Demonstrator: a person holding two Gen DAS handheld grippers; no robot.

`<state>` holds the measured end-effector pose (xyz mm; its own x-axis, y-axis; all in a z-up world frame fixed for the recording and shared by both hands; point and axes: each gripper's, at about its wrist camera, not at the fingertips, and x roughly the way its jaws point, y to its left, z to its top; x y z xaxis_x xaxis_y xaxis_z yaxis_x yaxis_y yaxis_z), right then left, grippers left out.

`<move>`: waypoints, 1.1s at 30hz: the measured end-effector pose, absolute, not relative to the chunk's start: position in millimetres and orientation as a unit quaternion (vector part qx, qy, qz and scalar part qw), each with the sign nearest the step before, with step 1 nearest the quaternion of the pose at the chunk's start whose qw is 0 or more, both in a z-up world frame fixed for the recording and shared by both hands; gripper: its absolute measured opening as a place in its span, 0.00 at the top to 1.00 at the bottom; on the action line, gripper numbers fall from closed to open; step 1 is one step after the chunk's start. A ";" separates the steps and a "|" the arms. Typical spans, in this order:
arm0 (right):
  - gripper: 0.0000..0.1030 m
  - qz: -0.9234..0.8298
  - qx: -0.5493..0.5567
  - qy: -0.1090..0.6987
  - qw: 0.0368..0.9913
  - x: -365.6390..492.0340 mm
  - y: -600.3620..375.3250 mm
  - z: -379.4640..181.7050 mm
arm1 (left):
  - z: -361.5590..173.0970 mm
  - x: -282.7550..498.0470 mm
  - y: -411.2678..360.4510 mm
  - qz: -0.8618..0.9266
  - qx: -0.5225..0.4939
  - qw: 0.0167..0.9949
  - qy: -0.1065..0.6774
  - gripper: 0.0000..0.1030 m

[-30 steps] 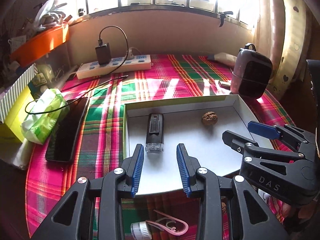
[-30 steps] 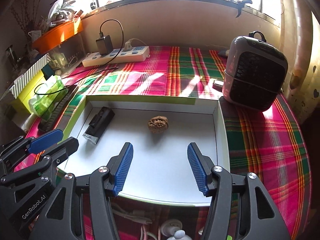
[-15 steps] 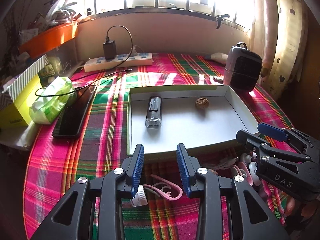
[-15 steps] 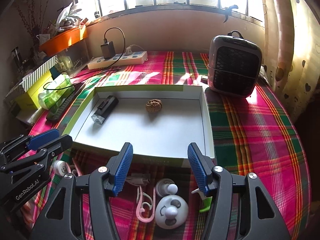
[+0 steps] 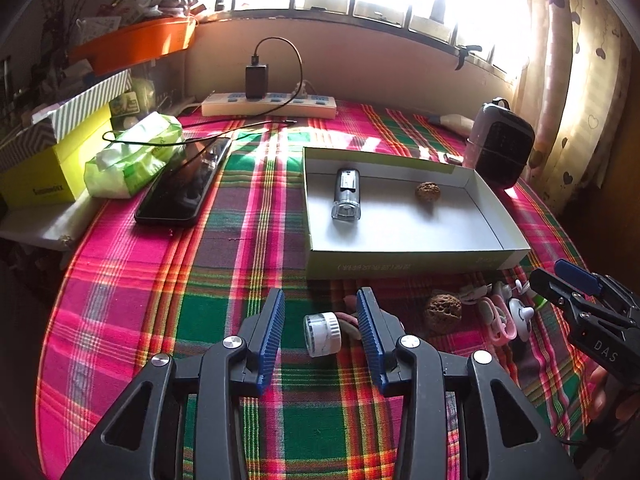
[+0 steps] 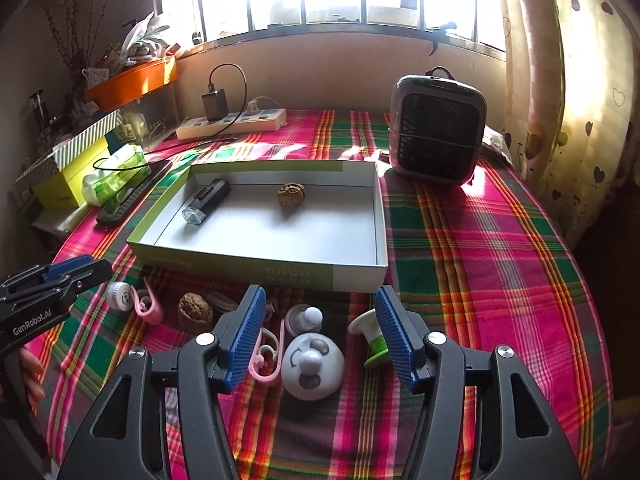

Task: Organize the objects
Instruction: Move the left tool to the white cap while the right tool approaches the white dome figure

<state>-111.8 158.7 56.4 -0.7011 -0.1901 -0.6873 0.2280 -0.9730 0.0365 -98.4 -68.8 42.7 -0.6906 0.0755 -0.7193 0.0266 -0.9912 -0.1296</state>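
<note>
I have pulled both grippers back from the white cardboard box (image 5: 404,256) to the small things in front of it. My left gripper (image 5: 320,334) is opening its jaws around the little white round jar (image 5: 322,334), not pinching it. My right gripper (image 6: 320,334) is spread wide over the white round toy (image 6: 312,366), holding nothing. Farther off, the black flashlight (image 5: 347,194) and a brown walnut (image 5: 428,191) lie in the box, so I think these go in next.

Pink-green plaid tablecloth (image 6: 480,240), white-lined green box (image 6: 360,272), orange tray (image 6: 132,80), heart-print curtain (image 6: 580,80)
</note>
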 end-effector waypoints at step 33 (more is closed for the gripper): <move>0.43 -0.904 0.406 0.034 0.127 -99.4 170.7 24.2 | 8.7 -102.1 -68.6 0.895 -0.441 0.021 -0.063 0.62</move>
<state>-99.4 170.7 24.2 -0.6381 -0.2024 -0.7429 0.2583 -0.9652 0.0412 -102.1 -68.6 8.7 -0.6102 0.0936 -0.7867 0.0168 -0.9912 -0.1310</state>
